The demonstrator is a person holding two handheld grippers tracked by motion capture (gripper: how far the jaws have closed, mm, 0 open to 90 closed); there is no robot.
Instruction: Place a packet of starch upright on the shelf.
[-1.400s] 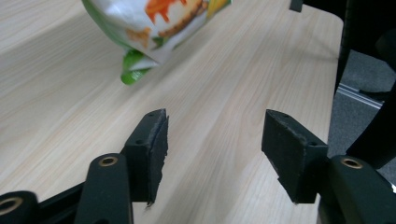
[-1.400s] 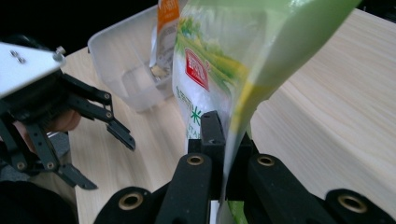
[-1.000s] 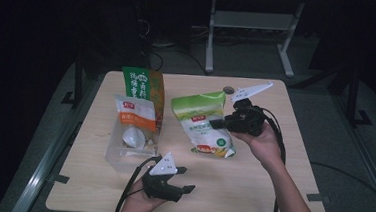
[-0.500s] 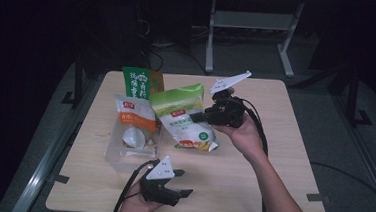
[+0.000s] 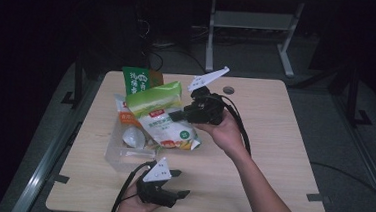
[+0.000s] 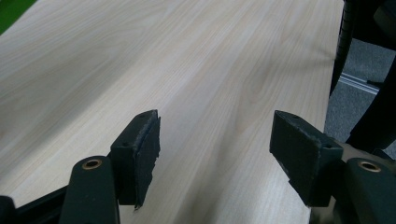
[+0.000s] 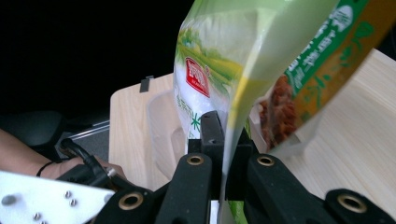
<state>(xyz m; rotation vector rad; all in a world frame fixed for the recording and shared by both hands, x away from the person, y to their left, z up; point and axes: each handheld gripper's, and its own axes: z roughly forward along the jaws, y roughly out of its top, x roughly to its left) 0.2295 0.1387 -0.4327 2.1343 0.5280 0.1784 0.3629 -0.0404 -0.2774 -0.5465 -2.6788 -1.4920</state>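
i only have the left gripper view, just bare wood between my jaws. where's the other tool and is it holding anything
Observer: The right tool is over the middle of the table, shut on the edge of a green and white bag.
Operator: is the bag off the table
Observer: Its top is lifted; from the high view I cannot tell whether its bottom end touches the wood.
Operator: what's next to it
Observer: A clear plastic bin sits just left of the bag, with an orange and white packet and a green carton behind it.
Operator: and where's my tool in all that
Observer: The left tool is at the near edge, open, just right of the bin's near corner.
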